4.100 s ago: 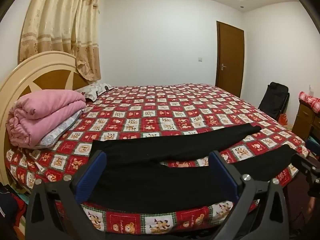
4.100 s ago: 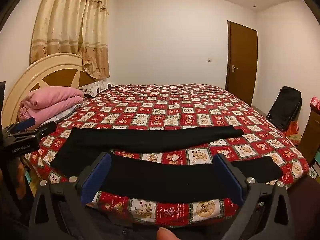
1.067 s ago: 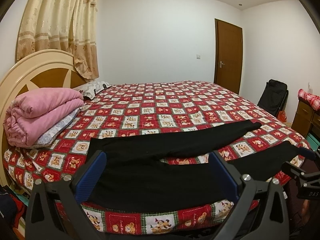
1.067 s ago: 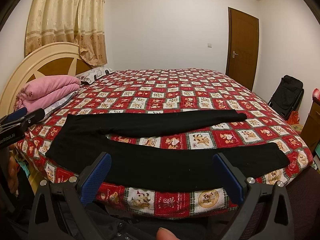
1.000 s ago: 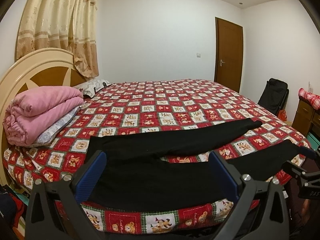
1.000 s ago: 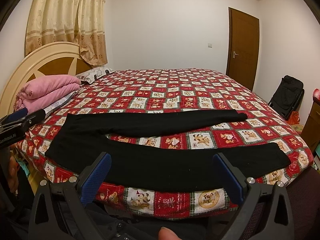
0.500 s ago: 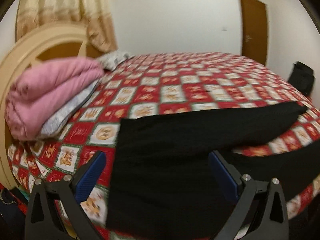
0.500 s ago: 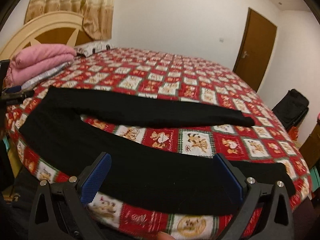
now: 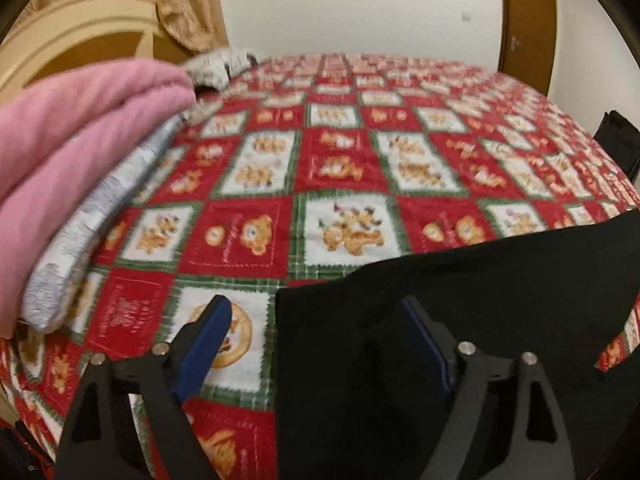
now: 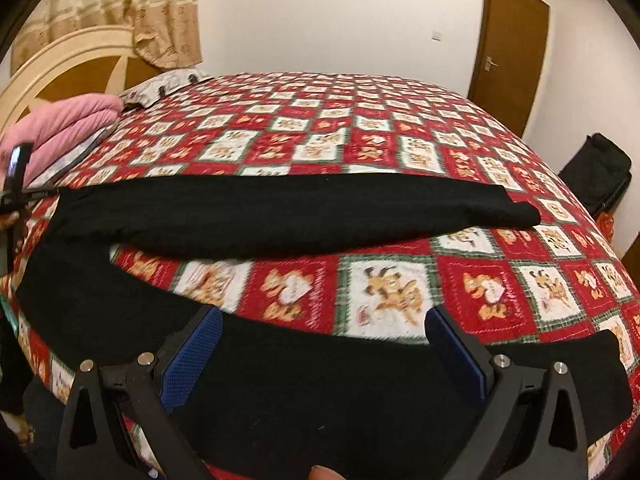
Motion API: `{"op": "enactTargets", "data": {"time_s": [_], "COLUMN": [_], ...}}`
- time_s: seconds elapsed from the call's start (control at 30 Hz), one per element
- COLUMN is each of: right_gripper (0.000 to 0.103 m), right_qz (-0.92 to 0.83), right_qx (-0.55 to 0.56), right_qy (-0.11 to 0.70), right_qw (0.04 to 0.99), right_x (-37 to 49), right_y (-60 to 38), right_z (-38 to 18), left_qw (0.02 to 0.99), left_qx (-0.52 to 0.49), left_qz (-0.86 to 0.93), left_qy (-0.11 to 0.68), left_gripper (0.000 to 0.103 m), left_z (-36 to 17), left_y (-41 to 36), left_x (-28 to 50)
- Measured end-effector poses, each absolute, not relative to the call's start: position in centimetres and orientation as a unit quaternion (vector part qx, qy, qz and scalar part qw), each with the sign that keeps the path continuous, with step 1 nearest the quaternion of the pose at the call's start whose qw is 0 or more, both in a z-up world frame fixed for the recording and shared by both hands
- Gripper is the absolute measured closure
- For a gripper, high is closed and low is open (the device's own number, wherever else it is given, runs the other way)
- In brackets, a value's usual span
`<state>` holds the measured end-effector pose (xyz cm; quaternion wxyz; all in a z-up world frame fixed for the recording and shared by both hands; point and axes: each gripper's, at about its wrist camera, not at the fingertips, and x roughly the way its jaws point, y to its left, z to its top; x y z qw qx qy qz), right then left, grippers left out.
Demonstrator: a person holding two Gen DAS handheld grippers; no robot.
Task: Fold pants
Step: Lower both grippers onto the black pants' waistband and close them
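The black pants (image 10: 280,216) lie flat along the near edge of the bed (image 10: 360,128), legs spread apart, across the lower half of the right wrist frame. The left gripper (image 9: 316,344) hovers with jaws open at the waistband corner, lower centre of its frame. The right gripper (image 10: 320,348) hovers with jaws open over the near leg. A folded pink blanket (image 9: 72,128) rests at upper left.
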<state>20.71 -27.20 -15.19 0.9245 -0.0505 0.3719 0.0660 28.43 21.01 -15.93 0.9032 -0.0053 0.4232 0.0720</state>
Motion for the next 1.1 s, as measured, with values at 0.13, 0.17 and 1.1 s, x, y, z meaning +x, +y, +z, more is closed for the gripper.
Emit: {"op": "enactTargets", "data": {"time_s": [0.13,0.17,1.1], "right_gripper": [0.001,0.001,0.052], "right_qz": [0.053,0.049,-0.068], "right_qx": [-0.038,-0.037,0.071], "right_qy": [0.38,0.381,0.466], "right_qw": [0.923,0.922,0.88], "right_x": [22.4,22.8,47.4], "right_y": [-29.2,-29.6,-53.7], "right_z": [-15.2,-15.2,-15.9], "left_qw": [0.891,0.888,0.886], "left_qx": [-0.028,-0.035,-0.033], "left_qz": [0.045,0.039,-0.001], "left_qy": [0.452,0.457,0.463], "left_gripper": [0.057,0.059,0.09], "left_z": [-17.3,-17.6,-18.2], "left_y": [22.1,22.2,21.8], "left_x": [30.0,30.2,31.8]}}
